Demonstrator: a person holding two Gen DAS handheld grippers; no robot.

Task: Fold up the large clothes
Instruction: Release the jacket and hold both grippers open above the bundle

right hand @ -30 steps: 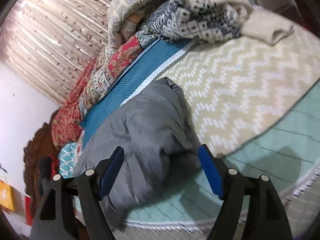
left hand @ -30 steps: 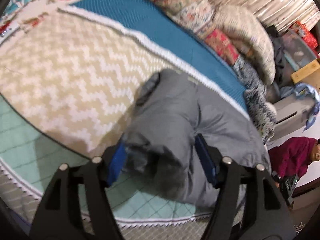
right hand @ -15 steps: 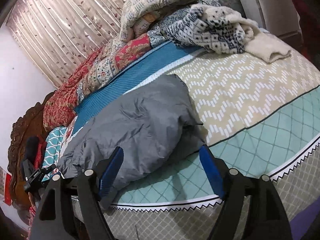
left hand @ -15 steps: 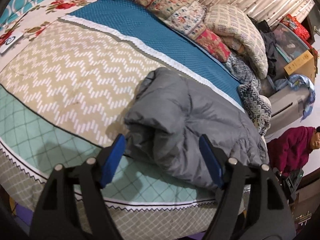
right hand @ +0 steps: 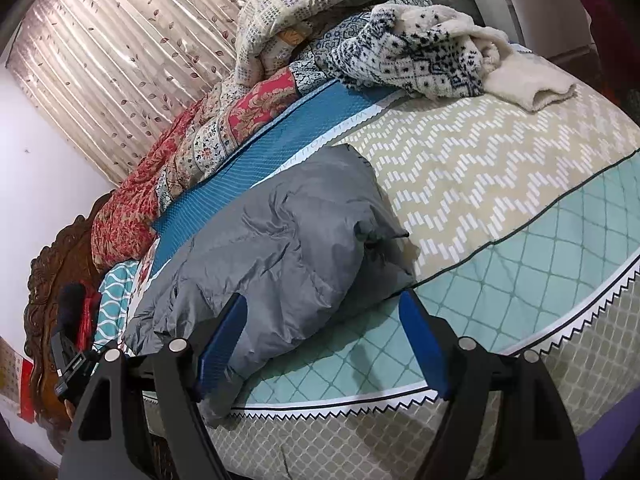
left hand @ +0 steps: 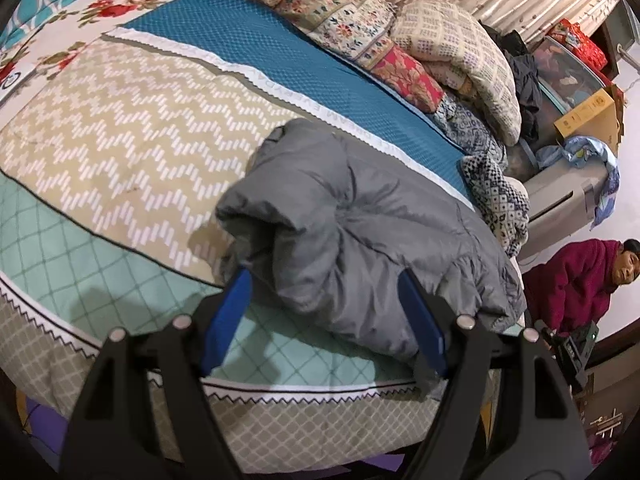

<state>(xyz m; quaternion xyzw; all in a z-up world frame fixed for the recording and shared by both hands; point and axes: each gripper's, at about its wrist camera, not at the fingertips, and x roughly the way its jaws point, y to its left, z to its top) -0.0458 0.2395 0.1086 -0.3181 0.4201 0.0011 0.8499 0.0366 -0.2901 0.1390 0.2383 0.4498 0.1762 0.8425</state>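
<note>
A grey puffy jacket [left hand: 360, 232] lies bundled in a rough fold on the patterned bed cover [left hand: 120, 152], close to the bed's near edge. My left gripper [left hand: 324, 316] hovers just in front of the jacket's near end, open, its blue pads clear of the fabric. In the right wrist view the same jacket [right hand: 280, 256] stretches away to the left. My right gripper [right hand: 322, 340] stands open at its near hem over the green checked border. The left blue pad overlaps the jacket's edge in the picture; nothing is gripped.
Folded quilts [left hand: 460, 60] and a black-and-white knitted blanket [right hand: 420, 52] are heaped along the far side of the bed. A person in a maroon top [left hand: 580, 280] stands off the right corner. A cardboard box [left hand: 588, 116] and a carved wooden headboard [right hand: 52, 280] flank the bed.
Both grippers have drawn back and up from the jacket toward the bed's near edge. A second ago the left jaws stood around the jacket's fold; now the jacket lies free on the cover.
</note>
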